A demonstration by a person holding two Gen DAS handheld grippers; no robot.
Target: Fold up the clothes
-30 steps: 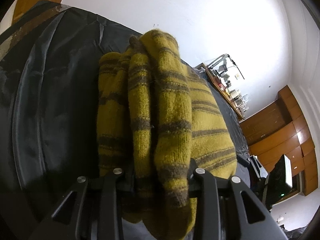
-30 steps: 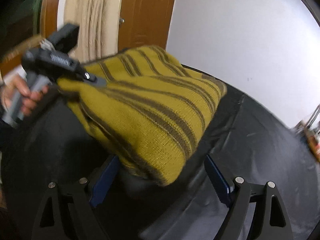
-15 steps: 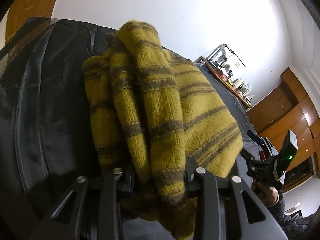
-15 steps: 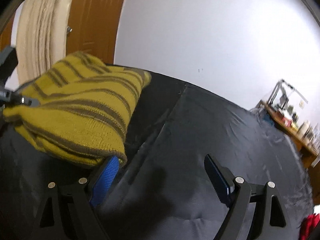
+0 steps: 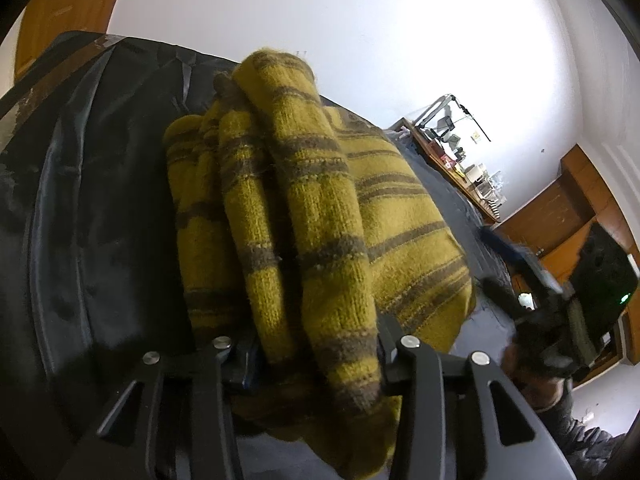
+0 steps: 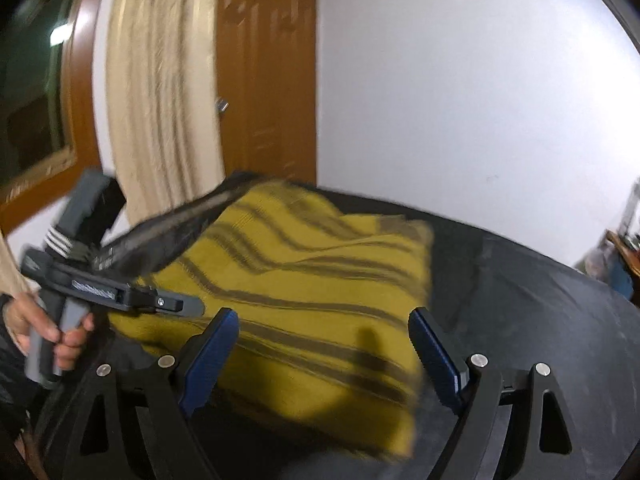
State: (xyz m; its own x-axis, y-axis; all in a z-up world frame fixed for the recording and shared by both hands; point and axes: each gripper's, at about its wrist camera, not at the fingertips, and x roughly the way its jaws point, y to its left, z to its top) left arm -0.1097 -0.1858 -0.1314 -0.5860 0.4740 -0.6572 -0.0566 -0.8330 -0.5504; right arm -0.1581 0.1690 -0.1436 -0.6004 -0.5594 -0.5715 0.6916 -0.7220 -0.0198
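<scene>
A mustard-yellow knit sweater with dark brown stripes (image 5: 304,216) lies folded into a thick bundle on the black cloth-covered table (image 5: 100,208). My left gripper (image 5: 316,356) is shut on the near end of the bundle, with thick folds bulging between its fingers. In the right wrist view the same sweater (image 6: 312,280) lies flat ahead, and my left gripper (image 6: 188,306) clamps its left edge. My right gripper (image 6: 324,344) is open and empty, its blue pads (image 6: 208,356) spread over the sweater's near edge. It also shows in the left wrist view (image 5: 552,304), off the sweater's right side.
A cream curtain (image 6: 160,92) and a brown wooden door (image 6: 264,72) stand behind the table's far left edge. A cluttered wooden shelf (image 5: 460,164) and brown cabinets (image 5: 560,208) are far right. The black cloth (image 6: 540,308) extends to the right of the sweater.
My right gripper has swung back left toward the sweater, which now sits centred between its open fingers. My left gripper keeps its hold on the bundle and has shifted slightly.
</scene>
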